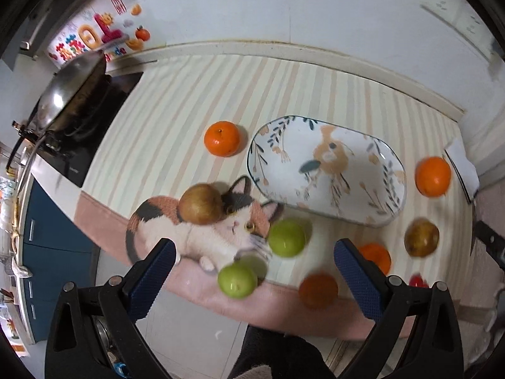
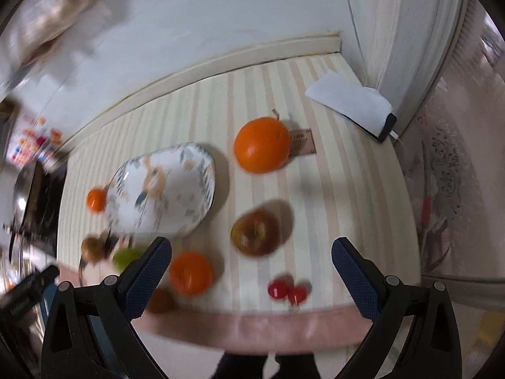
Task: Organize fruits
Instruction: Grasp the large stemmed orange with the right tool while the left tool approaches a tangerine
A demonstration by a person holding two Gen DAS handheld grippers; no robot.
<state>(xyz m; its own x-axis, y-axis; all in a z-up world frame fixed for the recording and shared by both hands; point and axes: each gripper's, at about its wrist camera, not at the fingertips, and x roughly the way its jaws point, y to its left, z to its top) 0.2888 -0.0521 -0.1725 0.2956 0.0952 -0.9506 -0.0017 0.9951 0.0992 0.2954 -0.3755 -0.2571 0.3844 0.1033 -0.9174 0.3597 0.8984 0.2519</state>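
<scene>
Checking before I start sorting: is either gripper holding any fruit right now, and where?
Nothing is held: left gripper and right gripper both hang open above the striped mat.

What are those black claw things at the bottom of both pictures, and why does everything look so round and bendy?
Those are two grabbing tools, each with two fingers; a person holds one in each hand. Each carries a small camera looking forward along its fingers, and the lens bends the picture. One picture comes from the left gripper, the other from the right gripper. Both are open and hold nothing. Below them lies a striped mat with a cat picture. On it sit an empty white oval plate with painted leaves, several oranges, including a big orange, two round green fruits, two brownish round fruits, one of them a brown-red apple-like fruit, and two small red fruits.
</scene>
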